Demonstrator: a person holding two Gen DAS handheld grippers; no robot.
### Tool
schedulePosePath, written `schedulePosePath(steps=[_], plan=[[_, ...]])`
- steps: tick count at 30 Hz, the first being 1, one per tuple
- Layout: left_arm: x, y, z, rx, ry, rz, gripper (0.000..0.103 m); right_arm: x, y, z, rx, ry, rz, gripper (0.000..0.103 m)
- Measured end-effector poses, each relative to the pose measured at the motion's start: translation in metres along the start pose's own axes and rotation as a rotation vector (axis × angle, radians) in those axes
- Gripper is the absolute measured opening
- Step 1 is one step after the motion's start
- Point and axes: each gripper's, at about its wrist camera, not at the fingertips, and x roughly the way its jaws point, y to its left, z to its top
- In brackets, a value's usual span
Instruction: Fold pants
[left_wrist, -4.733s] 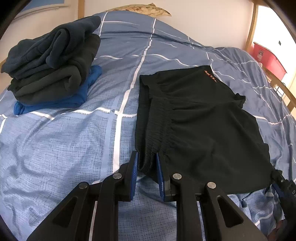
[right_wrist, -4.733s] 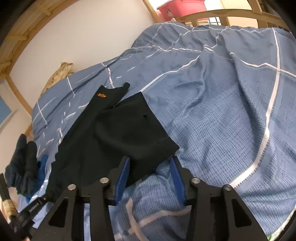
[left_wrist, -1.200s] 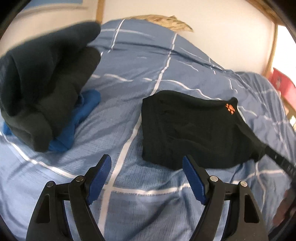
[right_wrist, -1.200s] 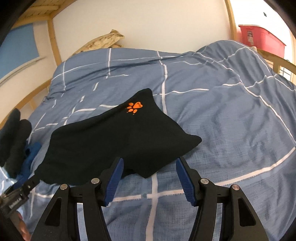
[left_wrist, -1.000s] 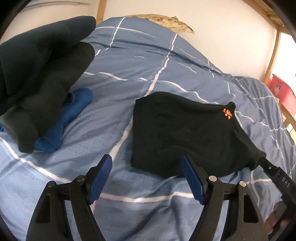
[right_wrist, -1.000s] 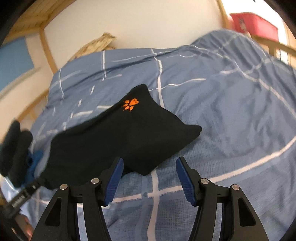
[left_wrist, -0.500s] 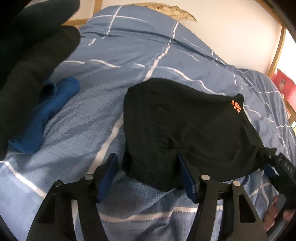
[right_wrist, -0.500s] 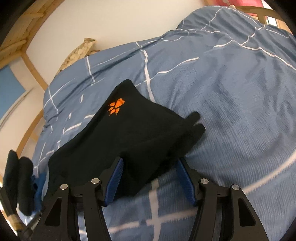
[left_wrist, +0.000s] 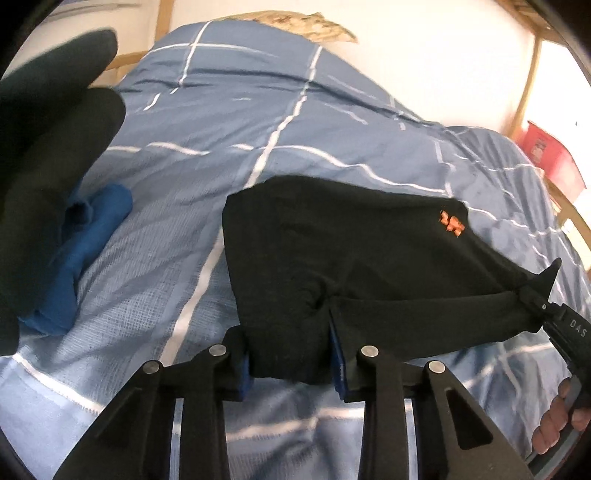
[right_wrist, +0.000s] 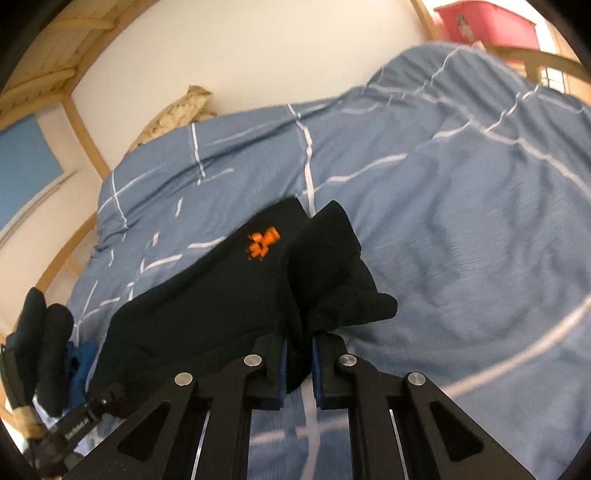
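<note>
Pants (left_wrist: 369, 266), black with an orange paw logo (left_wrist: 451, 222), lie folded on the blue checked duvet (left_wrist: 258, 122) of the bed, towards its near edge. Your left hand-held gripper (left_wrist: 291, 365) is closing on the near left corner of the pants; the fabric sits bunched between its blue pads (left_wrist: 338, 365), which already press on it. Your right hand-held gripper (right_wrist: 298, 369) is also closing, its jaws nearly together and pinching the near right corner, with cloth folded up beyond the fingertips. In the left wrist view, your right hand (left_wrist: 557, 421) shows at the lower right edge. A stack of dark folded clothes (left_wrist: 44, 177) rests on a blue garment (left_wrist: 85, 251) near the left edge of the bed, apart from the pants. A red bin (right_wrist: 487, 22) stands beyond the bed's far right corner.
</note>
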Motion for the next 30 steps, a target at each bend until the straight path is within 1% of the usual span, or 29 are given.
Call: schedulePosePath(steps=[4, 7, 10, 11, 14, 17, 21, 22, 23, 24, 25, 26, 27, 28, 29, 30], plan=[[-0.02, -0.01, -0.011, 0.048, 0.021, -0.036, 0.032, -0.032, -0.004, -0.011, 0.011, -0.011, -0.035, 0.011], [-0.039, -0.017, -0.029, 0.101, 0.049, -0.045, 0.032, -0.058, -0.011, -0.028, 0.035, -0.009, -0.049, 0.011], [-0.056, -0.022, -0.046, 0.177, 0.074, -0.048, 0.032, -0.082, -0.017, -0.05, 0.056, 0.002, -0.071, 0.011], [-0.064, -0.024, -0.054, 0.216, 0.083, -0.041, 0.032, -0.09, -0.02, -0.058, 0.063, 0.004, -0.077, 0.011], [-0.081, -0.029, -0.07, 0.285, 0.095, -0.02, 0.032, -0.11, -0.027, -0.084, 0.101, 0.033, -0.086, 0.011], [-0.089, -0.026, -0.079, 0.298, 0.111, -0.014, 0.032, -0.122, -0.031, -0.103, 0.135, 0.053, -0.091, 0.011], [-0.092, -0.018, -0.087, 0.271, 0.149, -0.02, 0.033, -0.132, -0.032, -0.121, 0.171, 0.065, -0.118, 0.012], [-0.093, -0.016, -0.089, 0.26, 0.157, -0.027, 0.034, -0.133, -0.032, -0.124, 0.176, 0.069, -0.136, 0.015], [-0.093, -0.013, -0.09, 0.25, 0.177, -0.029, 0.035, -0.134, -0.031, -0.126, 0.177, 0.076, -0.153, 0.024], [-0.093, -0.011, -0.092, 0.249, 0.188, -0.026, 0.039, -0.136, -0.031, -0.128, 0.177, 0.089, -0.18, 0.029], [-0.094, -0.009, -0.095, 0.25, 0.195, -0.021, 0.043, -0.138, -0.03, -0.13, 0.179, 0.099, -0.208, 0.038], [-0.095, -0.007, -0.097, 0.256, 0.198, -0.005, 0.047, -0.142, -0.029, -0.132, 0.183, 0.104, -0.227, 0.041], [-0.097, -0.006, -0.101, 0.262, 0.197, 0.019, 0.057, -0.146, -0.028, -0.133, 0.181, 0.106, -0.235, 0.041], [-0.1, -0.004, -0.103, 0.258, 0.192, 0.035, 0.063, -0.151, -0.026, -0.135, 0.176, 0.103, -0.248, 0.045], [-0.102, -0.001, -0.104, 0.248, 0.193, 0.035, 0.063, -0.156, -0.023, -0.136, 0.179, 0.105, -0.263, 0.05], [-0.107, 0.003, -0.104, 0.23, 0.194, 0.02, 0.063, -0.161, -0.021, -0.137, 0.19, 0.102, -0.276, 0.052]])
